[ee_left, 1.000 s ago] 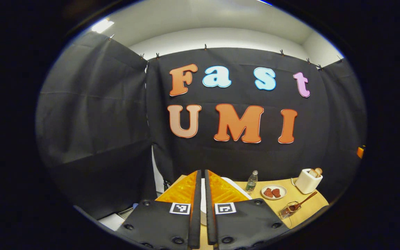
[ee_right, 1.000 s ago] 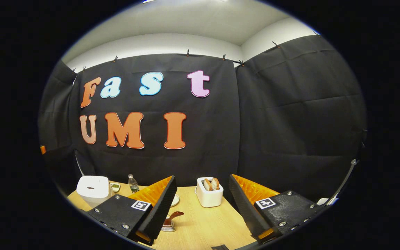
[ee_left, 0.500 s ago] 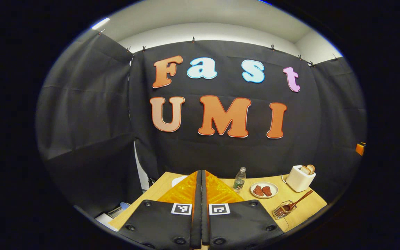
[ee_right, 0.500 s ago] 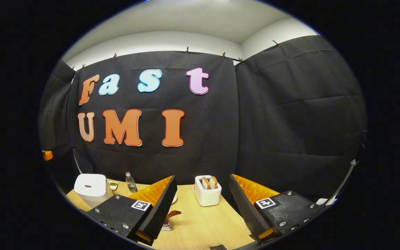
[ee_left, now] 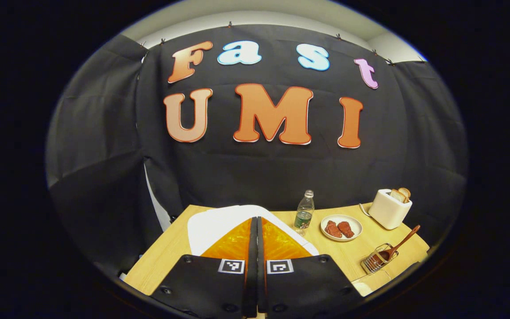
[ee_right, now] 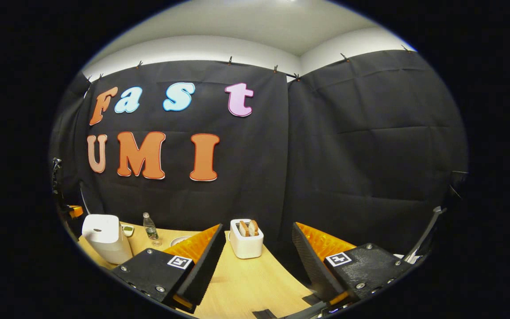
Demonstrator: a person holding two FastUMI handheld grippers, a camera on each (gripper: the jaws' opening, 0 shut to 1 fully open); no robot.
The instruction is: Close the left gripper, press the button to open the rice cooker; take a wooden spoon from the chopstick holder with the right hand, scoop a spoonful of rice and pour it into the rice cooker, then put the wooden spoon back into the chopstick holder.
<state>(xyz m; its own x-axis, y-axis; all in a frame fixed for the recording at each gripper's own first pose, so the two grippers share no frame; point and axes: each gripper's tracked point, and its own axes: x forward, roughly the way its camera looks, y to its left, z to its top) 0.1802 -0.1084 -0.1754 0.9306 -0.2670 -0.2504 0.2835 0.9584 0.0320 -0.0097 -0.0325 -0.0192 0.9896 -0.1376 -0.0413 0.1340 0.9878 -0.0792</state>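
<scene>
Left tongs (ee_left: 256, 221) were pressed together above the white cooker (ee_left: 219, 221); right tongs (ee_right: 255, 252) were spread, holding nothing. Tongs could slip off the button if aimed badly.

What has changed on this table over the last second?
The left gripper closed its last gap and dipped down toward the white rice cooker, whose lid now spreads under its fingers. The right gripper stayed open and swung slightly right. The wooden spoon still rests in the chopstick holder; nothing was grasped.
</scene>
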